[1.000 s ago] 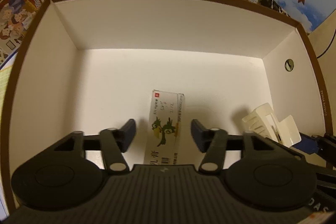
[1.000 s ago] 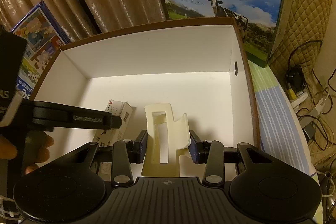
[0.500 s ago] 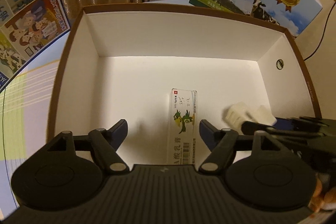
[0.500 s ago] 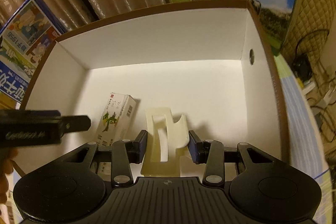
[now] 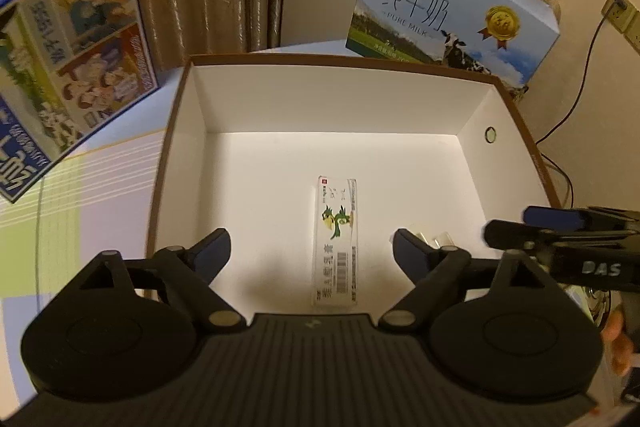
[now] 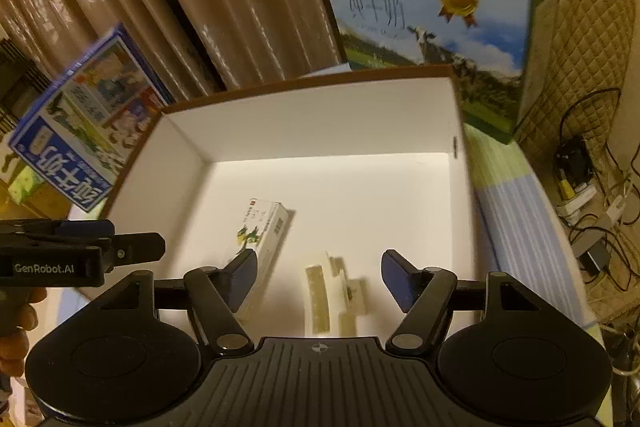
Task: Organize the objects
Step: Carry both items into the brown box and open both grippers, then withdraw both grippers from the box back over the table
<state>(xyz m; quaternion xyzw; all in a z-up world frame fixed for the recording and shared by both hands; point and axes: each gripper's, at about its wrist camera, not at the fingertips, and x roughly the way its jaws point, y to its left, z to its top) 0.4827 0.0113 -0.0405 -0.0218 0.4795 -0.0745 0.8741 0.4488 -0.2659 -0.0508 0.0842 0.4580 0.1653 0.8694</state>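
A brown-rimmed box [image 5: 176, 131] with a white inside holds a small white carton with a green bird print [image 5: 336, 239]; the carton also shows in the right wrist view [image 6: 260, 231]. A cream plastic holder [image 6: 332, 295] lies on the box floor [image 6: 360, 195] beside the carton; in the left wrist view only a bit of the holder [image 5: 432, 238] shows behind a finger. My left gripper [image 5: 310, 253] is open and empty above the carton. My right gripper [image 6: 318, 277] is open and empty above the holder, and it also shows in the left wrist view [image 5: 560, 227].
A blue milk case [image 5: 452, 11] stands behind the box, also in the right wrist view [image 6: 432, 15]. A second blue printed case [image 5: 68, 47] leans at the left. Curtains hang behind. Cables and a power strip [image 6: 580, 195] lie at the right.
My right gripper has opened and let go of the cream holder, which now lies in the box. Both grippers have risen and pulled back from the box.
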